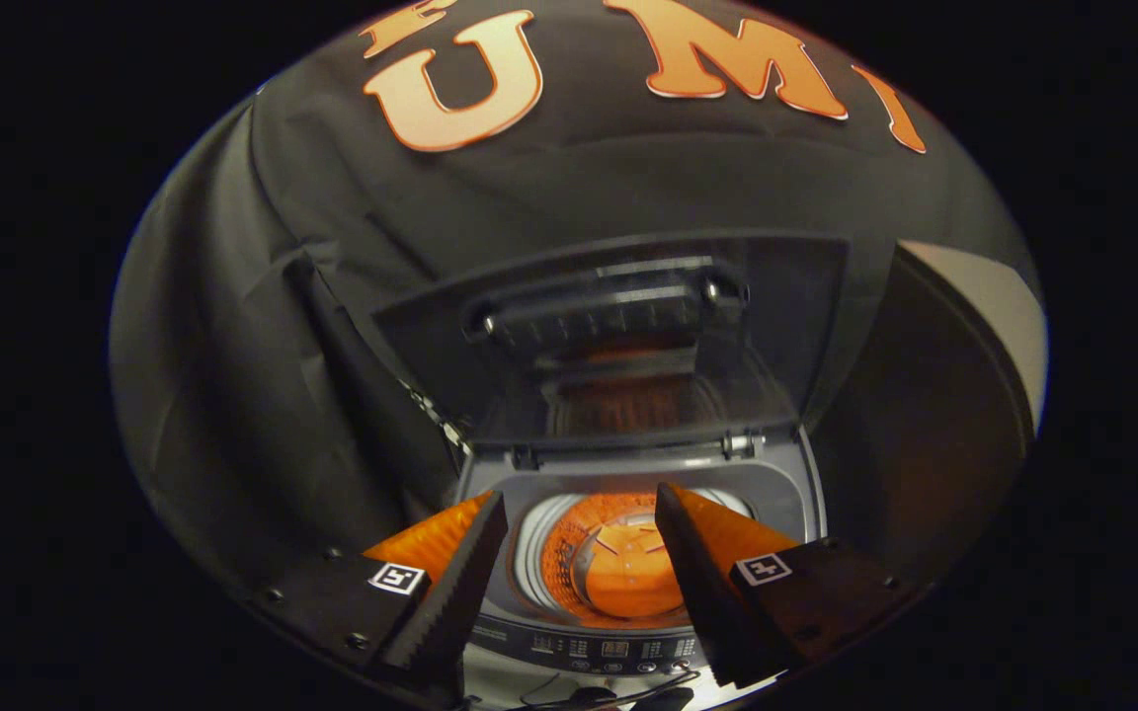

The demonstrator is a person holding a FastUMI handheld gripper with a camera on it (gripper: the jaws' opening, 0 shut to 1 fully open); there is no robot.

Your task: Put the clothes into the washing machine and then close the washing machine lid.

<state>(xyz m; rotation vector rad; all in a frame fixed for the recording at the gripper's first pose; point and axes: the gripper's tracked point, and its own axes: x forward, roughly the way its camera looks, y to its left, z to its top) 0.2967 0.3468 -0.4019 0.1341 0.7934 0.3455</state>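
Gripper (579, 553) fingers spread wide, empty, above open washing machine (618, 474).

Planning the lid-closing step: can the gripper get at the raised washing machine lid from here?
Probably yes. The lid stands upright beyond the open, empty gripper, which hangs over the drum. Nothing lies between the fingers and the lid.

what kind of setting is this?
Likely a staged laundry booth: a top-load washer with its lid up, drum showing between the open gripper fingers, and black cloth walls behind.
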